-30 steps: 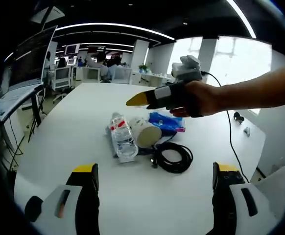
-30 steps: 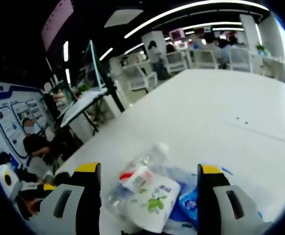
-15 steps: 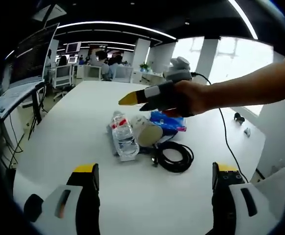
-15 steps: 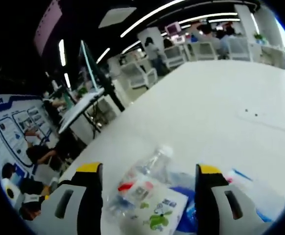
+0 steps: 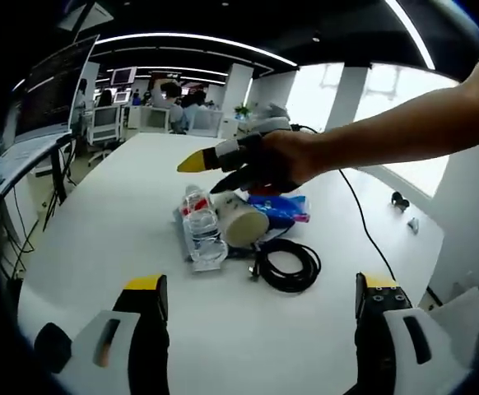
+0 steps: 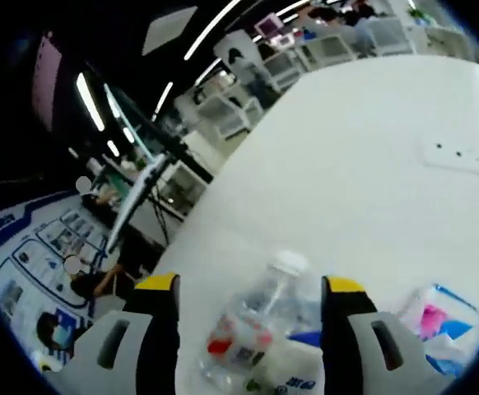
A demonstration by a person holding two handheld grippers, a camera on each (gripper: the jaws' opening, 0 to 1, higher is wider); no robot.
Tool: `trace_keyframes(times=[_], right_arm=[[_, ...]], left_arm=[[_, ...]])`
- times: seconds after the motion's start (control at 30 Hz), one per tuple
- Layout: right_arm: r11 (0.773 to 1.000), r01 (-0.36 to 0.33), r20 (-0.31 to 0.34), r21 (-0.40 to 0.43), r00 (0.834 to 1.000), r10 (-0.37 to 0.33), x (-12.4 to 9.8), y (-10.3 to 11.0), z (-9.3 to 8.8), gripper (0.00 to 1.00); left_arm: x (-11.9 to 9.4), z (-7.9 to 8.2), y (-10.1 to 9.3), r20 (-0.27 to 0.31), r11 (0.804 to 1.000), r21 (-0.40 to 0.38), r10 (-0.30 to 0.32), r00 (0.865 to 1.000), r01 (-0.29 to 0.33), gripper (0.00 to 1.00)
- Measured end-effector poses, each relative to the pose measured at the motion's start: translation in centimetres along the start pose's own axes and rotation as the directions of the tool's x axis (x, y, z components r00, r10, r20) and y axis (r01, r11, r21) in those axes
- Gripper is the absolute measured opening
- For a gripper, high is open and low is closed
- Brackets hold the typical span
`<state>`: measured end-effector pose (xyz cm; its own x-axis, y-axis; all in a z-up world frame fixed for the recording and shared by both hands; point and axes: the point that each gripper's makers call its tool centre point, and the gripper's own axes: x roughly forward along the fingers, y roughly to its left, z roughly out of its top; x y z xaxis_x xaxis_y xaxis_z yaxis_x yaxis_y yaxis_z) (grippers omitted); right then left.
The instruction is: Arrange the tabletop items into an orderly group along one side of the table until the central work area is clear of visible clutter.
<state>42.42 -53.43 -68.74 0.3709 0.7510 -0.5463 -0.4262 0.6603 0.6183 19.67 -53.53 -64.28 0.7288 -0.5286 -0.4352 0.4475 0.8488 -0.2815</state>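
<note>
Clear plastic is what the right gripper (image 6: 248, 288) is lined up on: a water bottle (image 5: 200, 230) lying on its side near the middle of the white table (image 5: 124, 214), white cap pointing away from the person, red-banded label toward the near end. In the right gripper view the bottle (image 6: 260, 325) sits between the two yellow-tipped jaws, which stand spread apart with nothing held. A paper cup (image 5: 241, 224) lies touching the bottle's side, a blue packet (image 5: 281, 206) lies just beyond it, and a coiled black cable (image 5: 289, 265) rests close by, so the pile is tight. The left gripper (image 5: 256, 300) waits low over the near table edge, jaws also wide and empty. My judgement: the step is taking the bottle, and it would go best by closing across the labelled body rather than the tapered neck, since thin plastic can squirm or crumple; squeeze gently, and lift straight up before carrying it sideways so the cup isn't set rolling.
</note>
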Motion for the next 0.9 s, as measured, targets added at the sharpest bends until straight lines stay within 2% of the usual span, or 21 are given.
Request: trace_keyframes(times=[0.3, 0.43, 0.6, 0.9], right_arm=[[0.997, -0.013, -0.028, 0.071, 0.999, 0.015, 0.9, -0.7, -0.3, 0.59], [0.998, -0.007, -0.063, 0.057, 0.998, 0.011, 1.4, -0.9, -0.8, 0.55], [0.996, -0.013, -0.103, 0.084, 0.994, 0.021, 1.9, -1.2, -1.3, 0.50], [0.995, -0.023, -0.143, 0.097, 0.989, 0.037, 2.5, -1.6, -1.6, 0.42]], left_arm=[[0.2, -0.3, 0.3, -0.004, 1.000, -0.012, -0.002, 1.000, 0.002, 0.93], [0.3, -0.3, 0.4, -0.001, 1.000, -0.023, -0.005, 1.000, 0.005, 0.92], [0.4, -0.6, 0.6, -0.009, 1.000, -0.027, -0.003, 1.000, 0.002, 0.92], [0.8, -0.9, 0.7, -0.015, 0.999, -0.037, -0.013, 1.000, 0.012, 0.91]])
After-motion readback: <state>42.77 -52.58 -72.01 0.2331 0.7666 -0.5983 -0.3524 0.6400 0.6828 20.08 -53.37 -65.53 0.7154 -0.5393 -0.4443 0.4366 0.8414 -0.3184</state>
